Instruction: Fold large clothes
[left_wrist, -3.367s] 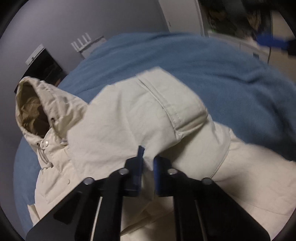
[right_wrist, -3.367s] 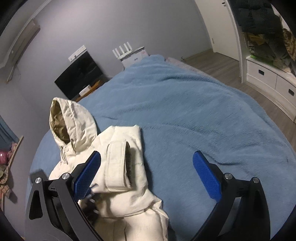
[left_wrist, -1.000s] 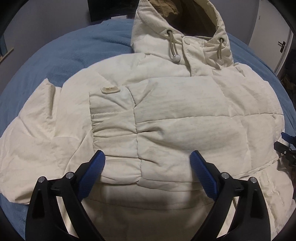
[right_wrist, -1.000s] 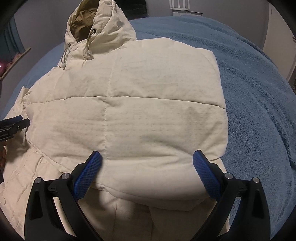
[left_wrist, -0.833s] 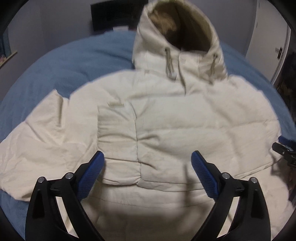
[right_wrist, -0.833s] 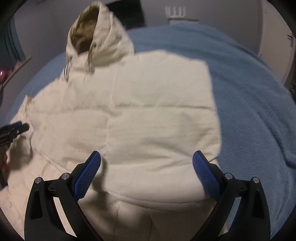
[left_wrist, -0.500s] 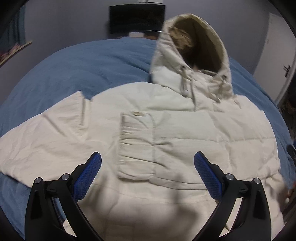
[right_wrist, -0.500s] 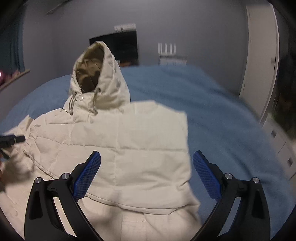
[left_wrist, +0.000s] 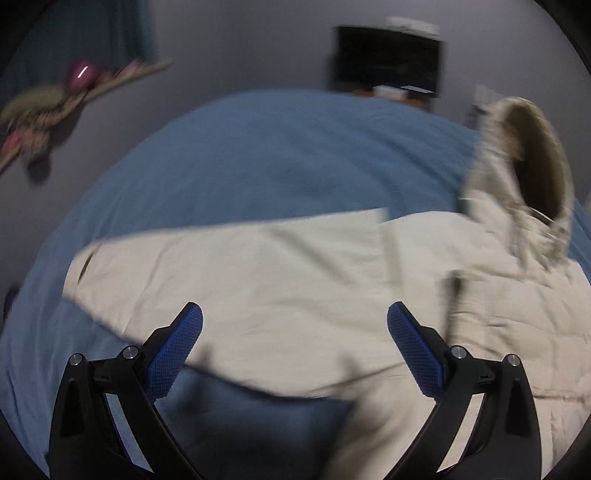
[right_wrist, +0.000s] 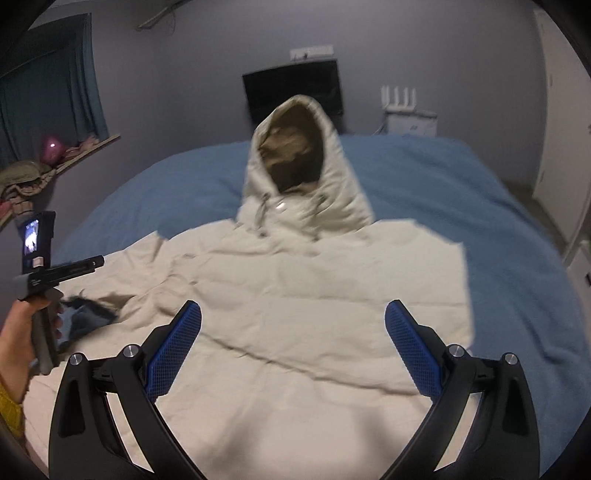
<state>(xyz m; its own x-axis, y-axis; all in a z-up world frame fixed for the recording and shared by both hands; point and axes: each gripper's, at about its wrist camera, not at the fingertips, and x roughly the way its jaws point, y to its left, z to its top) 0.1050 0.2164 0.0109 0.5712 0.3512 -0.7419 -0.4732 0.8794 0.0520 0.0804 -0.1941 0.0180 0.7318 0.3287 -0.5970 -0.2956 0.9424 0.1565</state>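
A cream hooded puffer jacket (right_wrist: 314, 288) lies face up on the blue bed (right_wrist: 498, 206), its hood (right_wrist: 299, 173) standing up at the far side. One sleeve (left_wrist: 229, 273) lies stretched out flat to the left in the left wrist view, with the hood (left_wrist: 524, 173) at the right. My left gripper (left_wrist: 295, 343) is open and empty, hovering over that sleeve. My right gripper (right_wrist: 293, 343) is open and empty above the jacket's lower body. The left gripper's body, held in a hand (right_wrist: 22, 325), shows at the left of the right wrist view.
A dark screen (right_wrist: 295, 88) and a white router (right_wrist: 402, 107) stand against the far wall. A shelf (right_wrist: 51, 155) with a pink object and clothes runs along the left wall. White doors (right_wrist: 561, 147) stand at the right. Blue bedspread (left_wrist: 258, 166) lies around the jacket.
Both grippers have lifted back from the jacket. The left gripper has swung left, from over the chest to over the outstretched sleeve. Earlier the left gripper was shut on jacket fabric; it is open.
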